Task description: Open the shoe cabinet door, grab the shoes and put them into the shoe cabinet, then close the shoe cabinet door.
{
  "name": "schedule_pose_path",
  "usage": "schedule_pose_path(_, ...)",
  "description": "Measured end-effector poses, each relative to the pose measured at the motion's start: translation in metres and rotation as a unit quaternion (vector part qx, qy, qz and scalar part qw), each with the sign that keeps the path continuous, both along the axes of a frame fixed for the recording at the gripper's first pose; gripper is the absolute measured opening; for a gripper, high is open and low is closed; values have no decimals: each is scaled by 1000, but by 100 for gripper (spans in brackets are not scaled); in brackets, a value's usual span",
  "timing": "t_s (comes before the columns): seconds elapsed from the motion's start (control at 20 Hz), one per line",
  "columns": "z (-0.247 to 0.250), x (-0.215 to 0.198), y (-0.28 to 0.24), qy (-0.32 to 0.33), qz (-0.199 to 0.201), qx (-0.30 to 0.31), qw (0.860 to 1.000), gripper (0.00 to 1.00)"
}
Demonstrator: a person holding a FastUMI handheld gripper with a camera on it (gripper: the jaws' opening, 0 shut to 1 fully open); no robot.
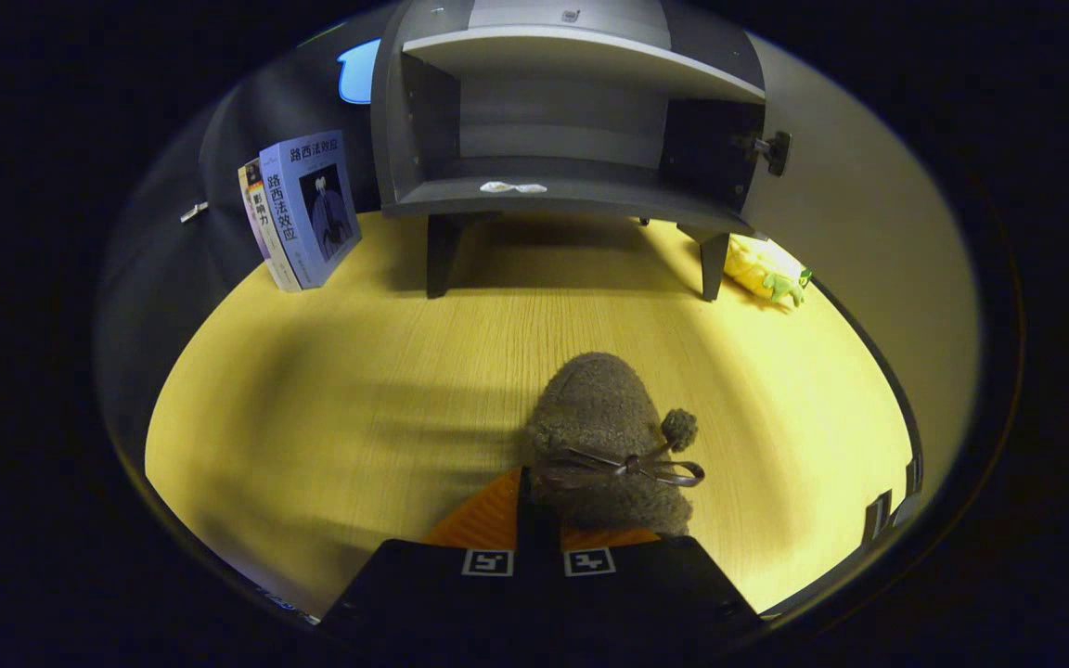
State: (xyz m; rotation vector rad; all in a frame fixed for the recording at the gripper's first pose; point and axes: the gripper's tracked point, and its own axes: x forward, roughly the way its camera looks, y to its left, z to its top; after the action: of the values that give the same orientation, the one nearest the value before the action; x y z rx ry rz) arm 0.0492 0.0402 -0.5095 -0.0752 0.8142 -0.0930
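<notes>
Gripper view shows the fuzzy brown shoe with its bow and pom-pom held in the tool, whose orange fingers appear narrowed onto its heel, though the far finger is mostly hidden. It sits over the counter, well short of the shoe cabinet at the far side. That cabinet's door already stands open to the right. Carrying the shoe in, releasing it and closing the door remain, by my judgement. Books lean far left; a yellow plush toy lies far right.

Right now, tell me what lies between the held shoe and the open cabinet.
Bare tabletop in the gripper view. The tongs are shut on the fuzzy shoe; the cabinet stands beyond, door open.
</notes>
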Motion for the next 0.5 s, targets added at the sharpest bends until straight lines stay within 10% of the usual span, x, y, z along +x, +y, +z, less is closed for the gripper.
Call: schedule_pose_path(0.5, 163, 49, 8, -82, 16, -18, 996, 5)
